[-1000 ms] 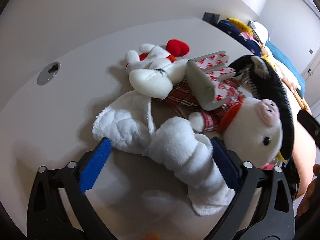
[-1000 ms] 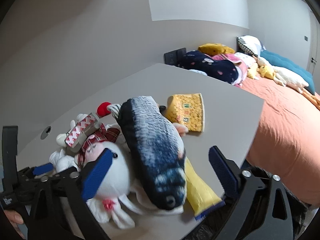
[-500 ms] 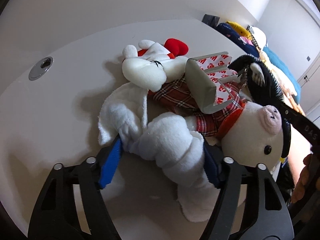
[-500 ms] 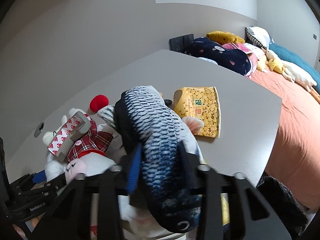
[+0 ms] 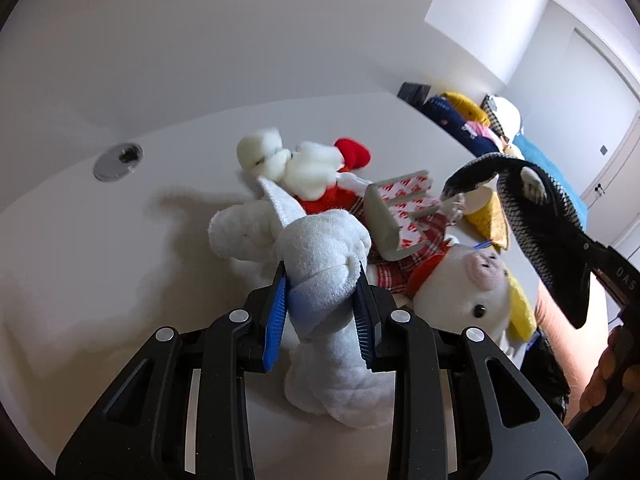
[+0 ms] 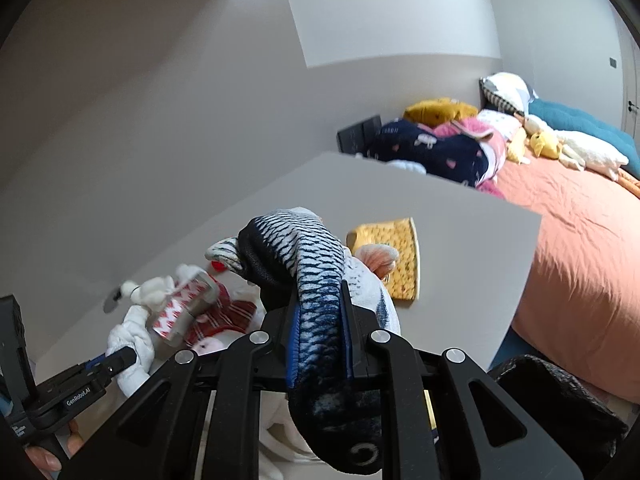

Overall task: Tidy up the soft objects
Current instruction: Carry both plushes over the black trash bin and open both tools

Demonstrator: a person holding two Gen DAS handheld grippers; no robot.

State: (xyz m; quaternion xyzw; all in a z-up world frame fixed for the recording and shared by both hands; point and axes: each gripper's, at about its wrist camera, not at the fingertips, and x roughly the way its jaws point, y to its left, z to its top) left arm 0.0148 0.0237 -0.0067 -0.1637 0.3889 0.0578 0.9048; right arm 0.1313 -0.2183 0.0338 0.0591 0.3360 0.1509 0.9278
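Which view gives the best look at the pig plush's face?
The left wrist view: the pig plush shows its snout, one eye and red collar beside the left gripper. In the right wrist view, only a sliver of its face shows behind the fish plush.

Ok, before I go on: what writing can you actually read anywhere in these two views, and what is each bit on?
"GenRobot.AI": on the left tongs' black arm, right wrist view.
"DAS", cut off: on the right tongs' black arm, left wrist view.
Red marks repeated on the tape roll: a logo, too blurred to read.
Print on the yellow pouch: too small to read.
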